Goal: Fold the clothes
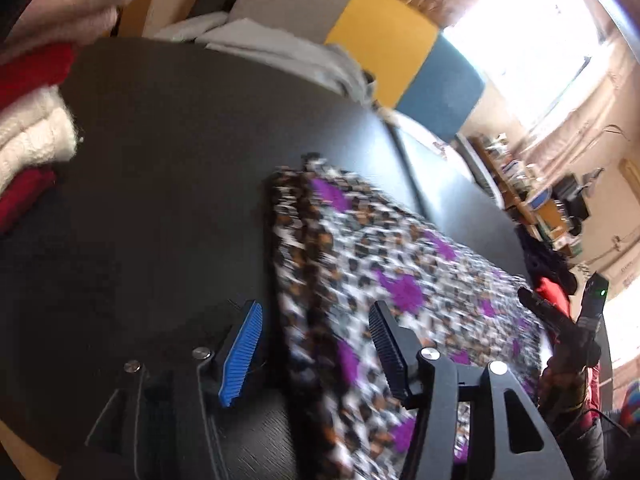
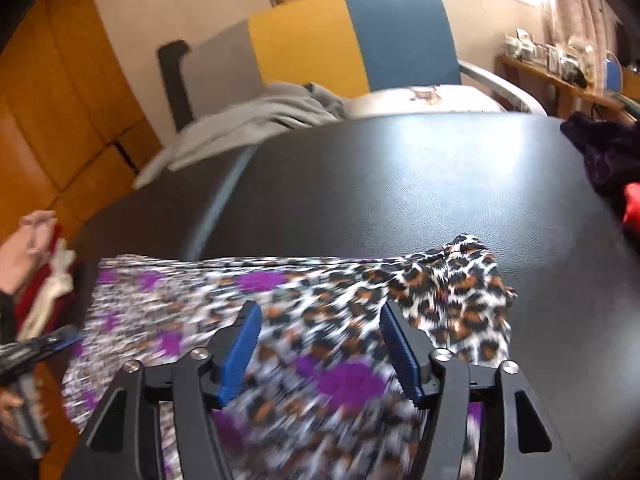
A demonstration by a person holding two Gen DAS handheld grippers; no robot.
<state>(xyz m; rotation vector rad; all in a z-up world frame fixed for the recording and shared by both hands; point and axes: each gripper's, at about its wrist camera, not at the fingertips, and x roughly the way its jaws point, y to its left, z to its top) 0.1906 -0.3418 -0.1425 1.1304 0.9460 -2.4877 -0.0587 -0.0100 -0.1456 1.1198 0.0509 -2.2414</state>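
**Both grippers released above the leopard-print garment**

While no brand, label or legible writing shows in either view, the jaws are plain to read. The left gripper (image 1: 316, 352) stands with its jaws wide apart, its blue ribbed pads (image 1: 240, 354) pressing on nothing. The thin leopard-print garment with purple blotches (image 1: 384, 288) lies flat on the black leather-textured table (image 1: 168, 184), passing beneath the gap and stretching ahead and to the right of the jaws; its folded edge runs just inside the left finger. Far to the left of these jaws sits a stack of folded red, cream and pink knitwear (image 1: 32, 120).

The right gripper (image 2: 320, 352) is likewise released, jaws spread, nothing clamped between them. The same garment (image 2: 280, 320) lies under and between its fingers, with a rumpled corner ahead and to the right of the right finger. Whether either finger's tip brushes the cloth cannot be told through the blur. Beyond the jaws, past the table's far edge, lies a grey cloth (image 2: 248, 124) before a chair with grey, yellow and blue panels (image 2: 344, 40). To the far right sits dark purple fabric (image 2: 608, 152).
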